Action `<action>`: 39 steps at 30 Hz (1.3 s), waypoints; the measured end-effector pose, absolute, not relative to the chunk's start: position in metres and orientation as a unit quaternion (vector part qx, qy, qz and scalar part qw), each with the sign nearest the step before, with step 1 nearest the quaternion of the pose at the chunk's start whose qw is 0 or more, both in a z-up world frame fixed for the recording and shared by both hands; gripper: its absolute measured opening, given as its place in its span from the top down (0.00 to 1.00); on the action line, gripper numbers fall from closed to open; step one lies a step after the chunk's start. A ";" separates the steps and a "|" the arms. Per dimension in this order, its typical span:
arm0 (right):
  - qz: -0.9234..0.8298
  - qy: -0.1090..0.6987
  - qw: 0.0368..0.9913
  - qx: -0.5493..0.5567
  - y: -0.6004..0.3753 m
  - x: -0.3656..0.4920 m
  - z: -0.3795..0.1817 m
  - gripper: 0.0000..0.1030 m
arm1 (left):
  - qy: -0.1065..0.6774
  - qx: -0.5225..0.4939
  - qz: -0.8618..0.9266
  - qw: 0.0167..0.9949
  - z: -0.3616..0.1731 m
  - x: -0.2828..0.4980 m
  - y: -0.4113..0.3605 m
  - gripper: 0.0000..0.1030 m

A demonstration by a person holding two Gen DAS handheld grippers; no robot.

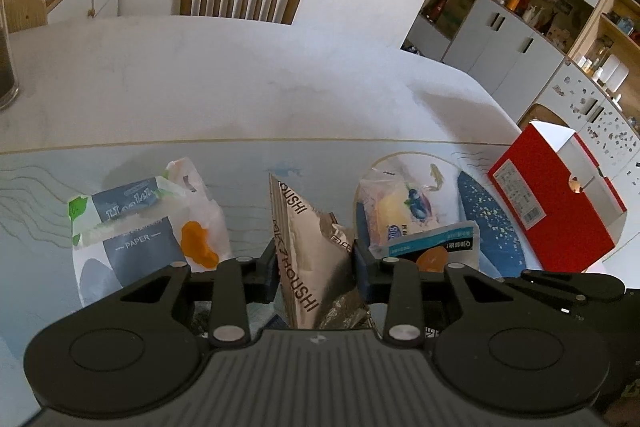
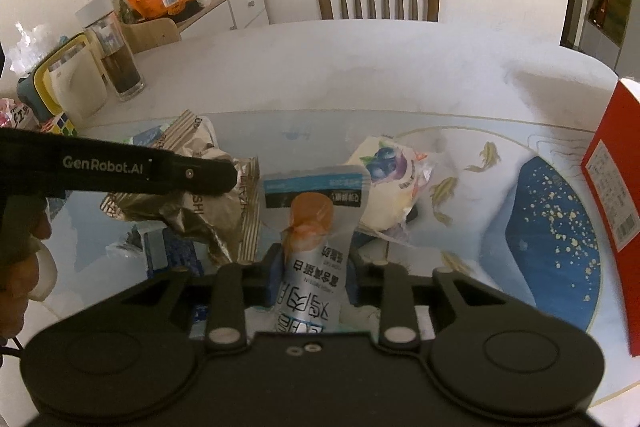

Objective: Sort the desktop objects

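The left tool (image 1: 315,267) is closed on a beige crumpled snack bag (image 1: 308,251), held upright between its blue pads. The right tool (image 2: 310,277) is closed on a silver pouch (image 2: 312,247) with an orange shape printed on it. Both are above the near part of the surface (image 1: 240,87). On the mat, a tissue pack (image 1: 132,227) lies at the left, a blueberry bread packet (image 2: 394,179) near the middle, and a red box (image 1: 556,195) stands at the right.
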State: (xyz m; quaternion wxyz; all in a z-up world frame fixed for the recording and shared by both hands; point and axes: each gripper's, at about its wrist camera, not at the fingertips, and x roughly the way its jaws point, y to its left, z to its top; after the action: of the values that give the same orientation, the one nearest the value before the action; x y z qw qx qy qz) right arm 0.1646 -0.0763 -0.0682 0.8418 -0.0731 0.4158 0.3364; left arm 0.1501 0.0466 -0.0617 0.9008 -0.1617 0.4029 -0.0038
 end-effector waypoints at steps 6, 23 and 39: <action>0.338 0.411 0.844 -0.068 -0.085 0.163 -0.060 0.72 | 0.396 -0.164 -0.006 0.903 -0.053 0.141 0.044 0.66; 0.321 0.390 0.862 -0.037 -0.121 0.158 -0.028 0.84 | 0.369 -0.156 -0.031 0.916 -0.022 0.127 0.024 0.66; 0.284 0.361 0.888 0.015 -0.186 0.153 0.010 0.84 | 0.349 -0.128 -0.109 0.922 0.012 0.132 -0.030 0.66</action>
State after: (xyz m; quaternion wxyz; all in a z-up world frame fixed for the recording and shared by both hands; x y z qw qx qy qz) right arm 0.1528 -0.1862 0.0099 0.8879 0.0147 0.3612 0.2844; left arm 0.1317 -0.0303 0.0118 0.9220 -0.1282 0.3486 -0.1090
